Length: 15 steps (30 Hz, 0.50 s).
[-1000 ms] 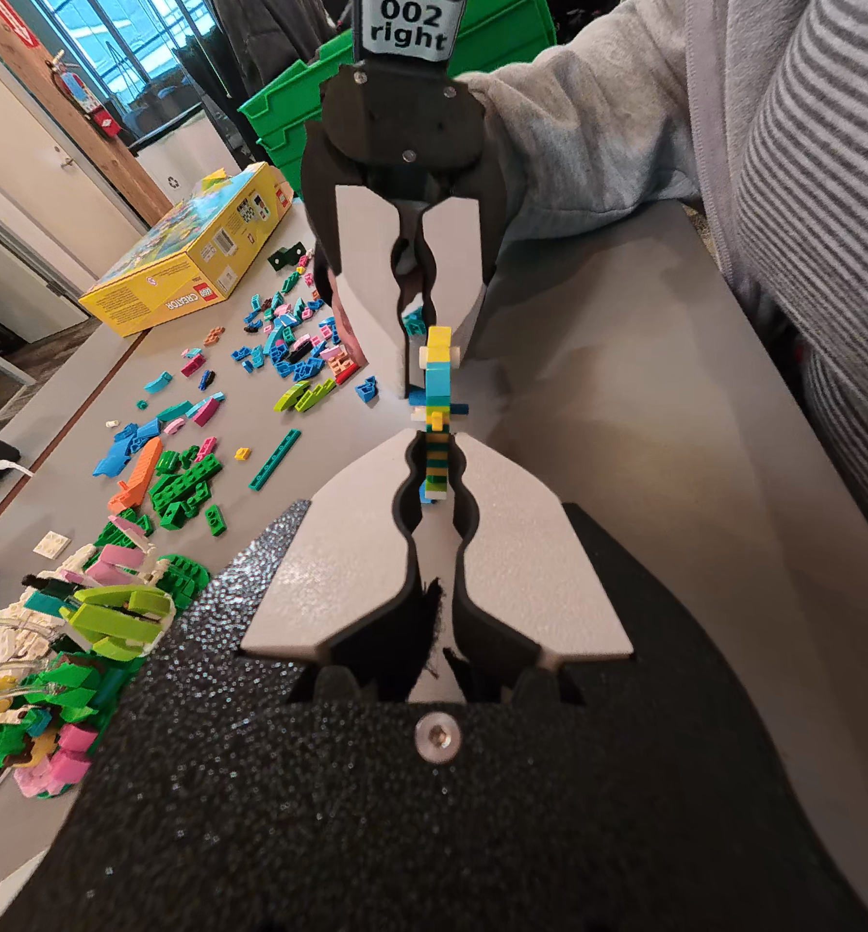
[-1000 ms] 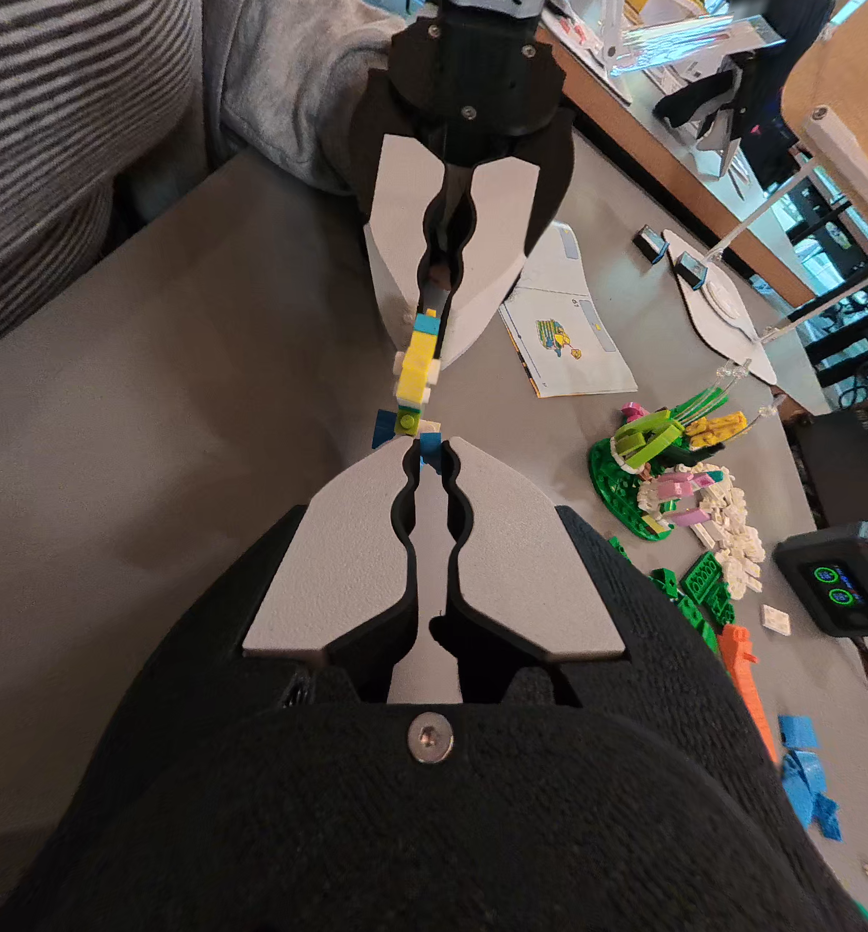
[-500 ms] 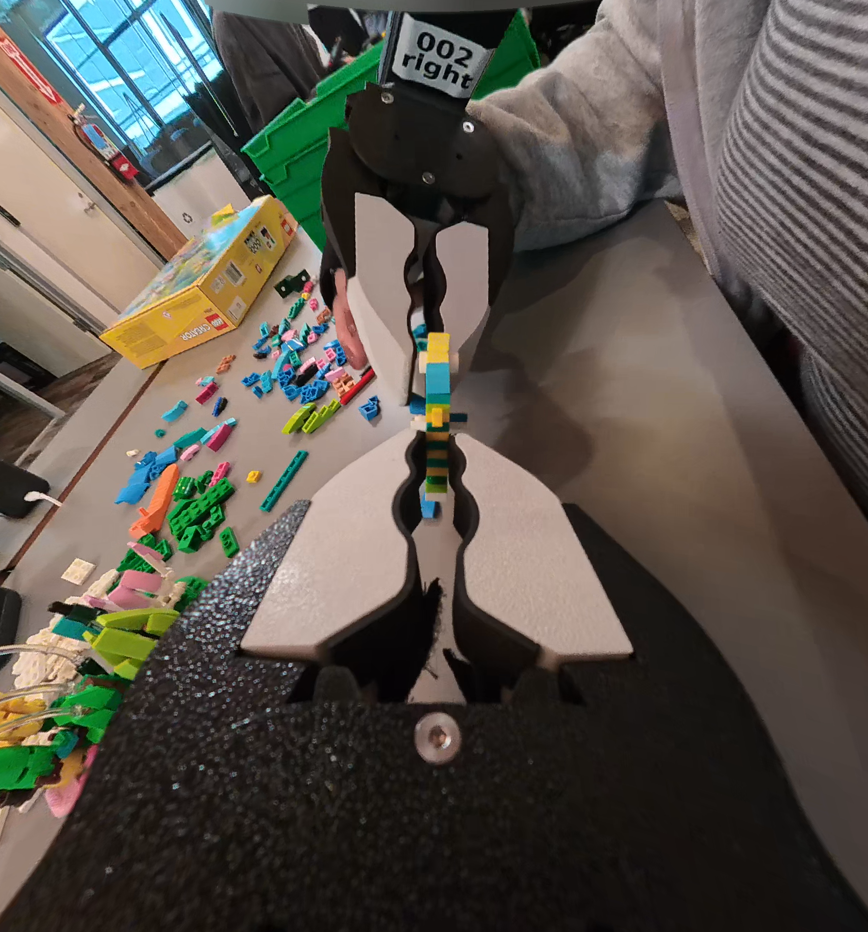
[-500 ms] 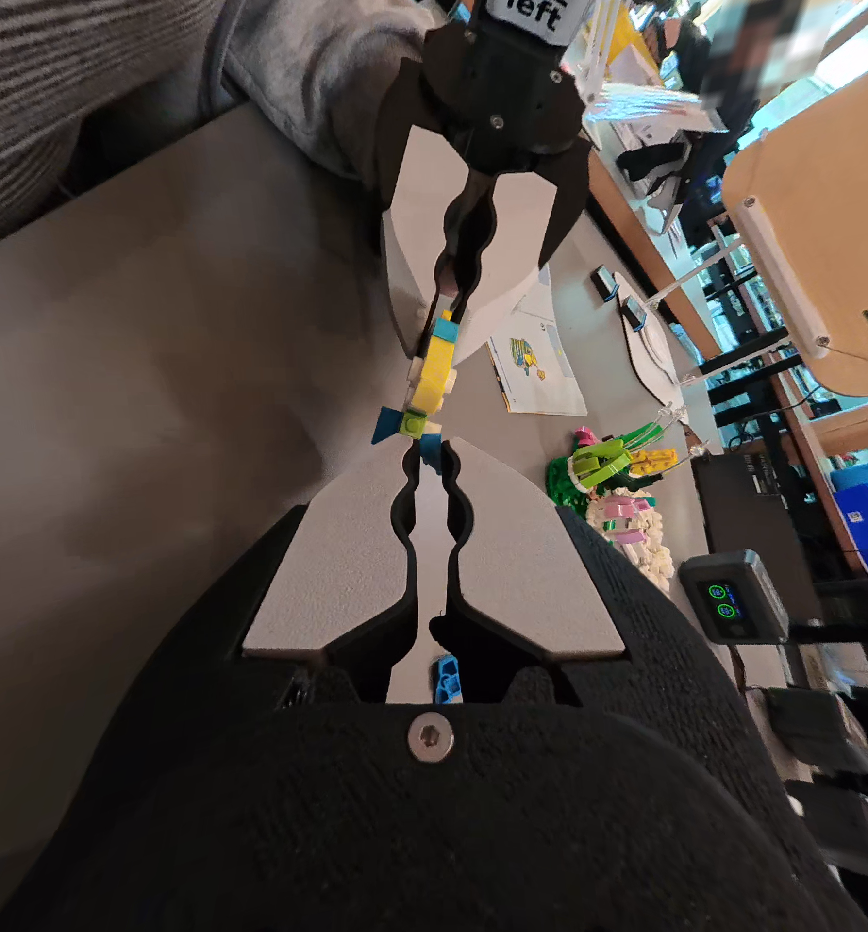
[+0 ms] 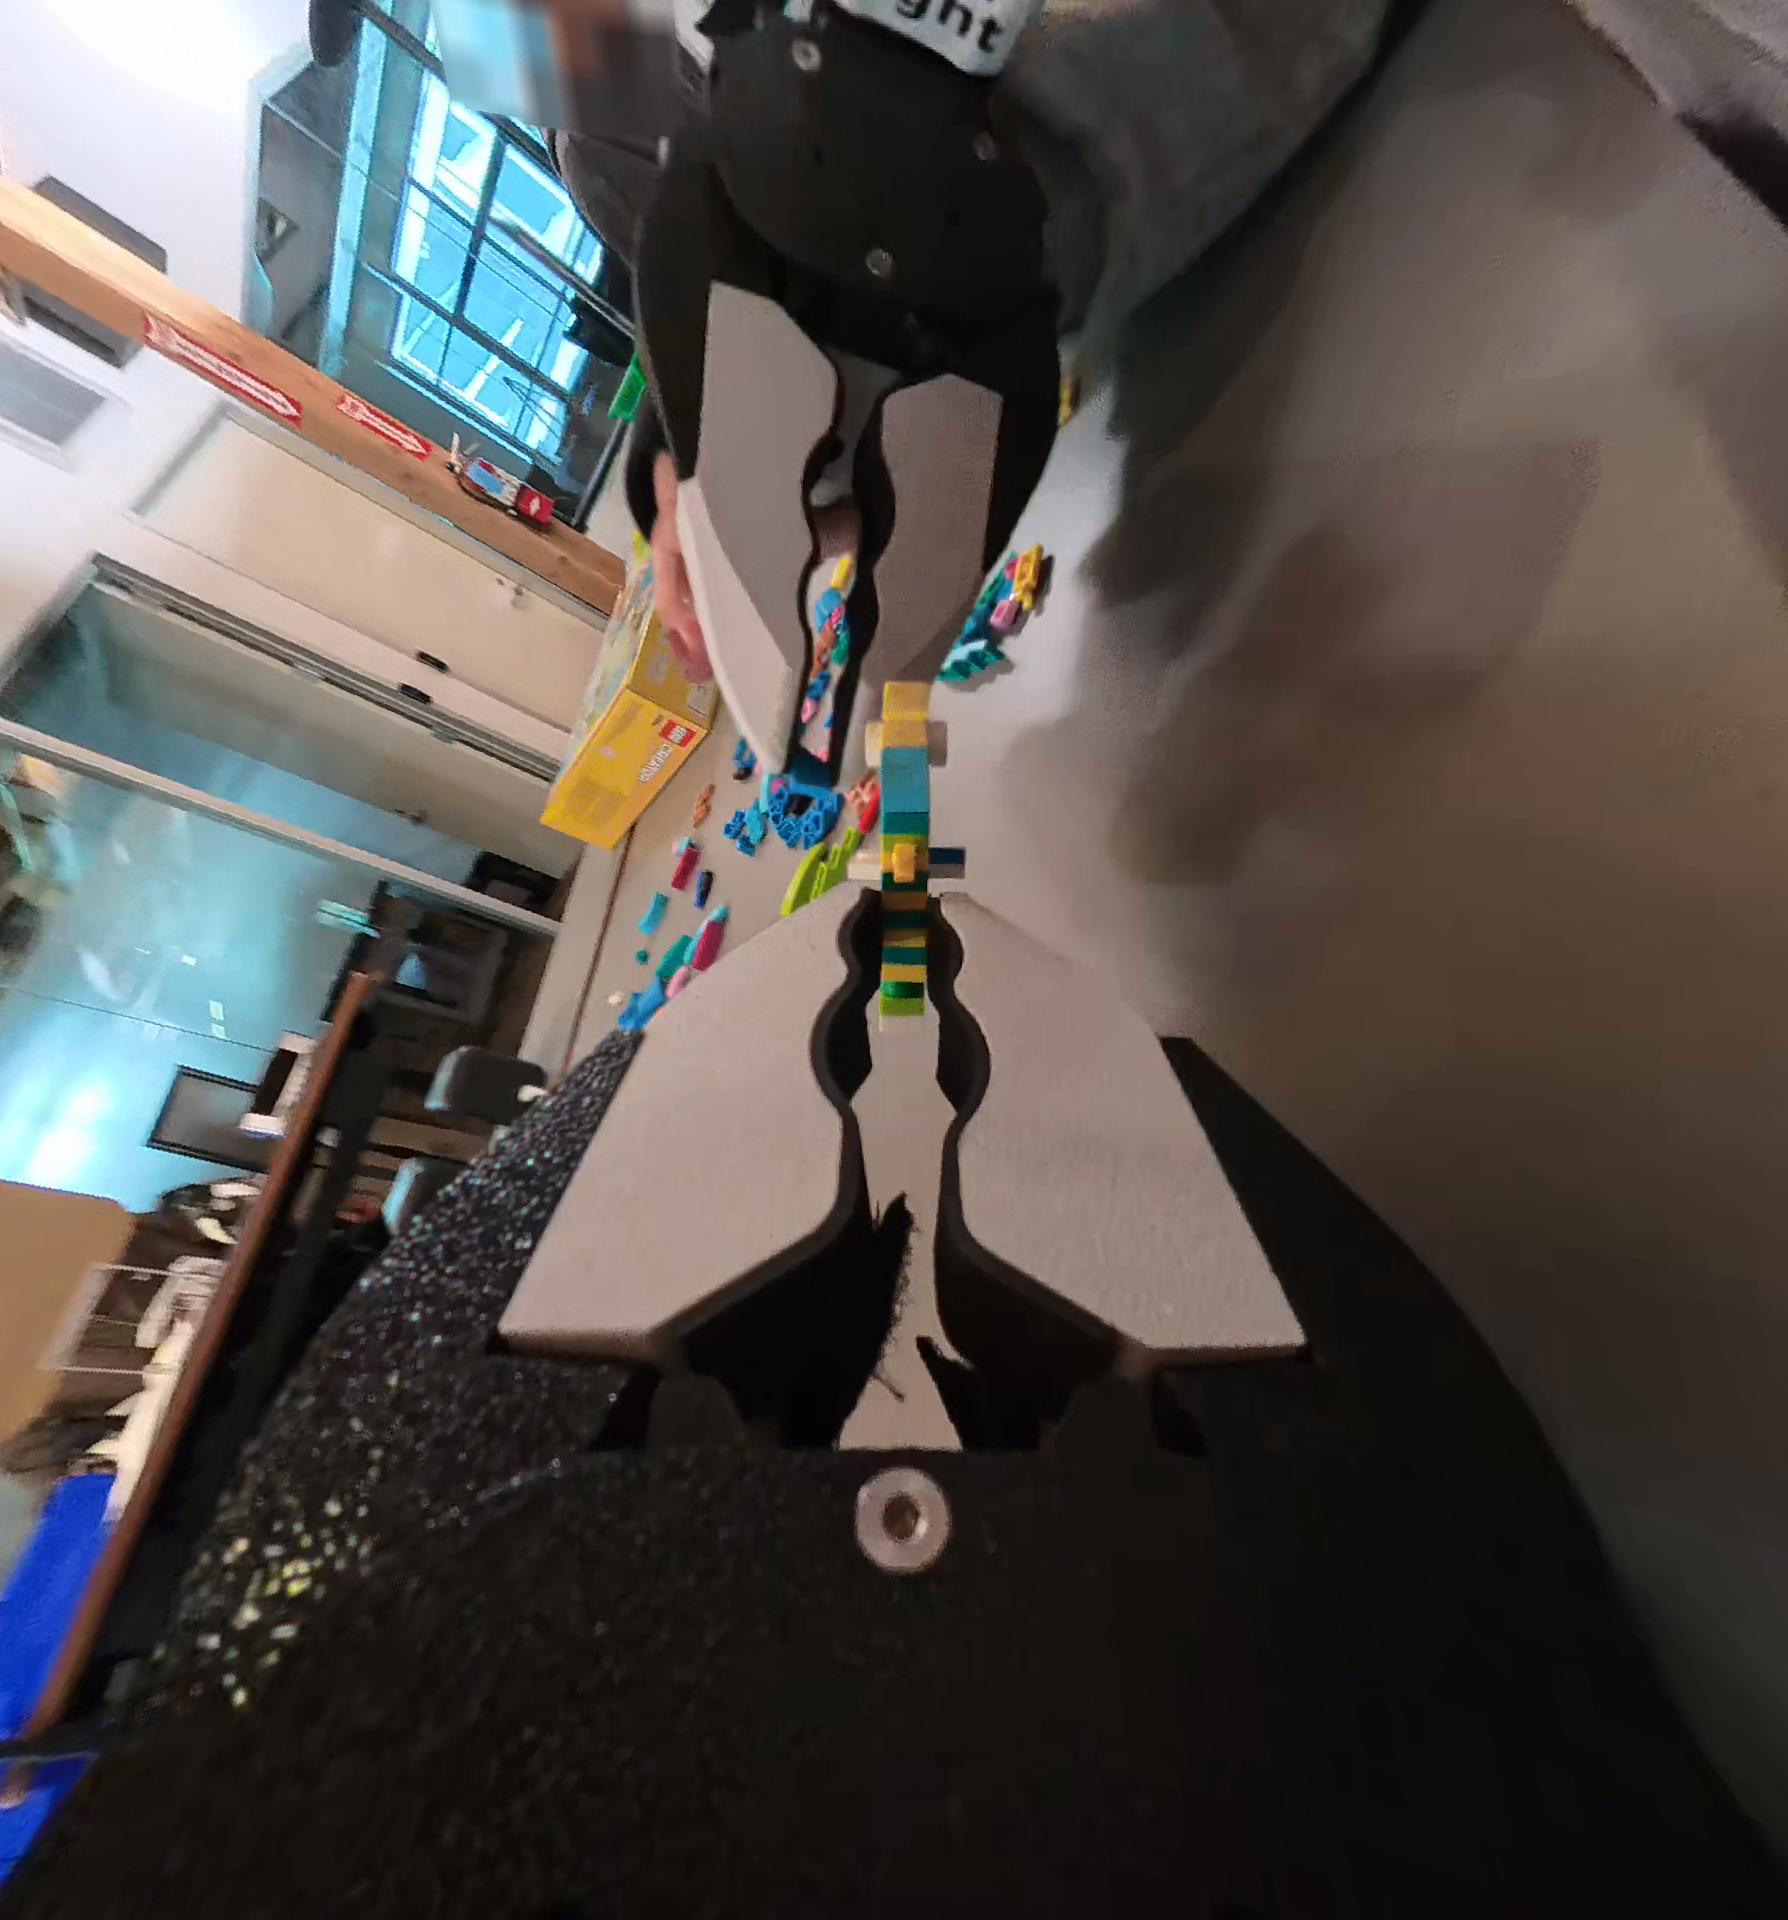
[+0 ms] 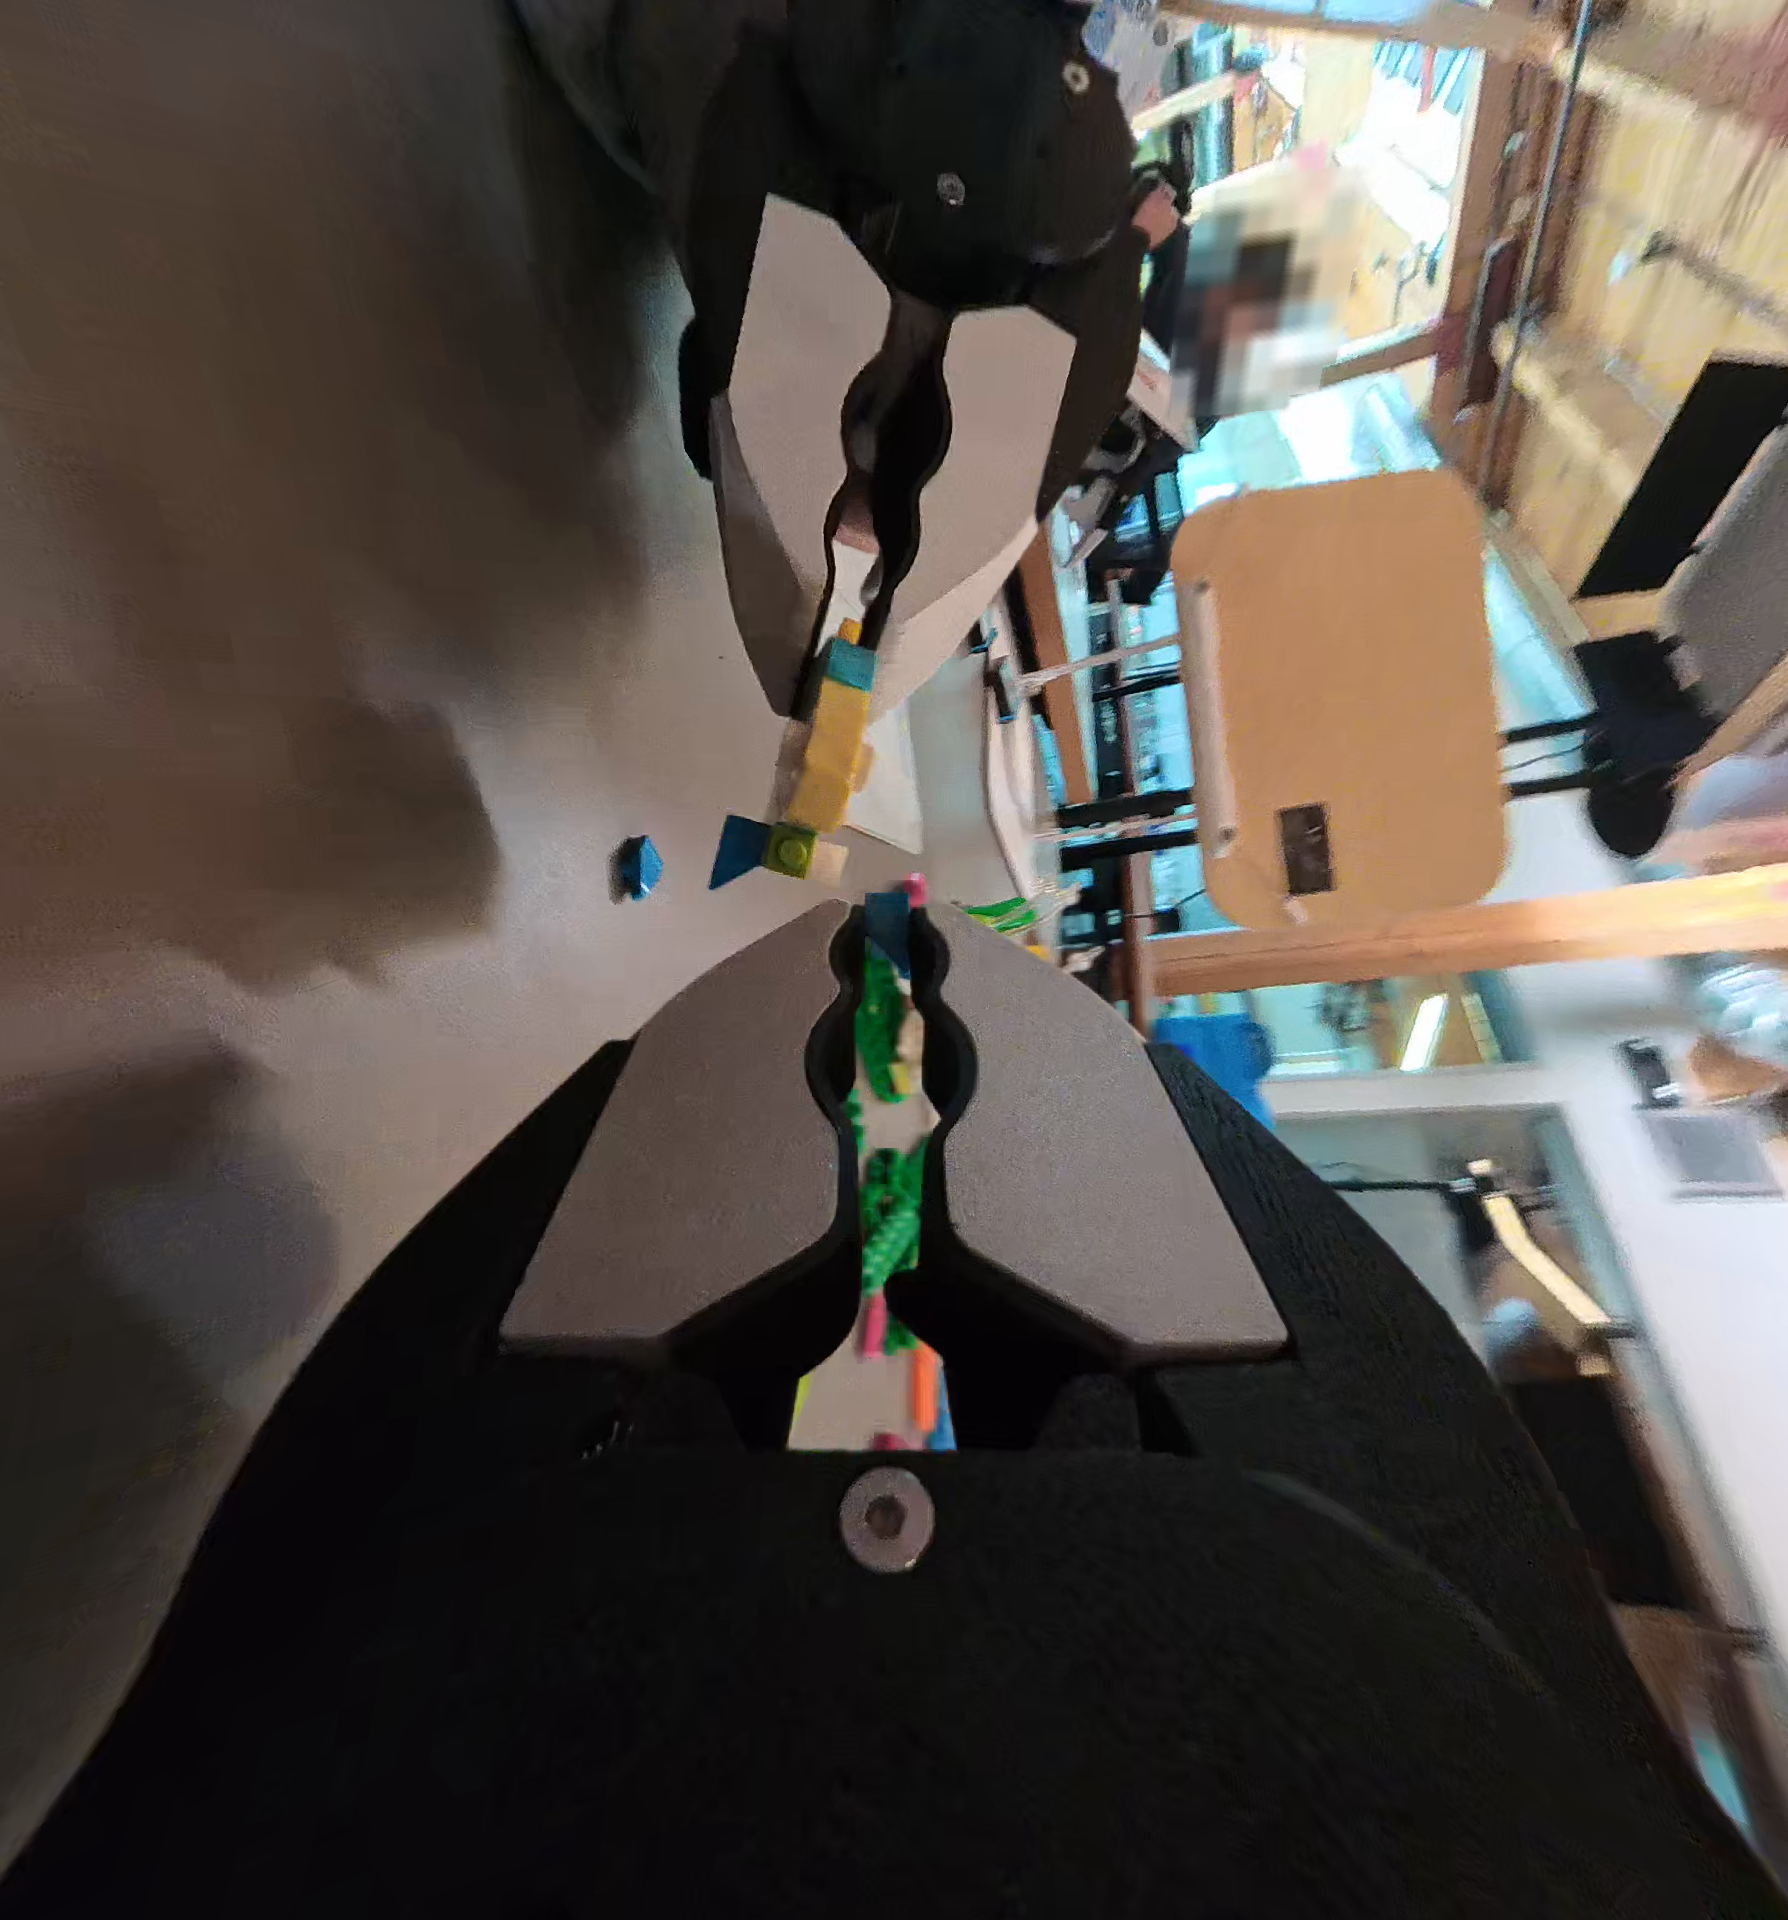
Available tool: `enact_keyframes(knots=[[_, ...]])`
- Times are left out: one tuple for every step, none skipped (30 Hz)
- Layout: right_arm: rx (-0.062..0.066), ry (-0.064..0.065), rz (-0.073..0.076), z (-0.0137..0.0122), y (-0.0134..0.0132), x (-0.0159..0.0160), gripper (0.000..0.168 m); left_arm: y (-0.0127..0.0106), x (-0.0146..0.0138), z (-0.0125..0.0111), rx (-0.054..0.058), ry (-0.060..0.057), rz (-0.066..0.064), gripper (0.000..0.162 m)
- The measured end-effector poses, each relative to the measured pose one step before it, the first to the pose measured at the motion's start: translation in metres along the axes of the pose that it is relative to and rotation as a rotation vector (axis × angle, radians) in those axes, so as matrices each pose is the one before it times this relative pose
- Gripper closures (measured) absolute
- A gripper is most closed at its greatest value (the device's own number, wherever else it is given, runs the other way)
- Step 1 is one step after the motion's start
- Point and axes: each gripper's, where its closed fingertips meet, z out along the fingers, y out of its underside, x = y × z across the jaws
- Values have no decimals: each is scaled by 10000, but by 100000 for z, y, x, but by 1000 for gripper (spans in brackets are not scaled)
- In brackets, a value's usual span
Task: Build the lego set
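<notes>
My left gripper [image 5: 902, 914] is closed tight on the bottom end of a small stack of lego bricks [image 5: 904, 831]. The stack is yellow, blue and green, and it sticks out past my fingertips, up off the grey table [image 5: 1492, 831]. My right gripper [image 6: 885, 920] is pinched on a little blue brick [image 6: 885, 914] at its very tip. The two grippers point at each other, and the blue brick sits just beside the end of the stack, not quite touching it. Another small blue piece [image 6: 637, 865] is off to one side of the stack; I cannot tell if it rests on the table. Far behind, loose bricks [image 5: 796, 810] in many colours lie spread out, near a yellow box [image 5: 630, 758]. Green bricks [image 6: 890, 1226] show through the gap between my right fingers.
</notes>
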Motion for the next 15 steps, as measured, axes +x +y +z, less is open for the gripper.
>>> enact_keyframes(knots=[[8,3,-501,-133,-213,92,162,-82,112,66,-42,-74,382,154],[37,-88,-441,-97,-248,8,162,-101,107,77,-33,-72,339,154],[63,-169,-393,-33,-321,-68,162,-139,75,64,1,-52,227,154],[80,-207,-341,1,-351,-91,162,-159,-13,31,39,-64,103,154],[93,-153,-290,22,-370,5,162,-121,-78,6,47,-67,28,154],[59,-126,-226,63,-265,64,162,-78,-38,-26,52,-15,6,154],[-26,-151,-165,115,-57,51,163,-10,54,-17,39,39,-38,154],[-23,-156,-138,140,-5,58,162,30,30,-24,21,0,-9,154],[28,-166,-102,156,-28,69,162,-4,7,-16,9,-6,47,154],[20,-224,-44,169,5,26,162,-40,10,-18,14,-4,38,154],[25,-263,5,168,43,51,162,-45,50,10,19,15,24,154],[54,-294,74,132,36,66,162,-2,105,26,-9,56,53,154],[58,-377,194,98,73,45,162,42,68,4,-39,17,95,154],[33,-374,281,56,108,92,162,44,38,-8,-42,-1,92,154],[38,-261,245,-48,125,228,162,25,-47,-46,-23,-40,55,154]])
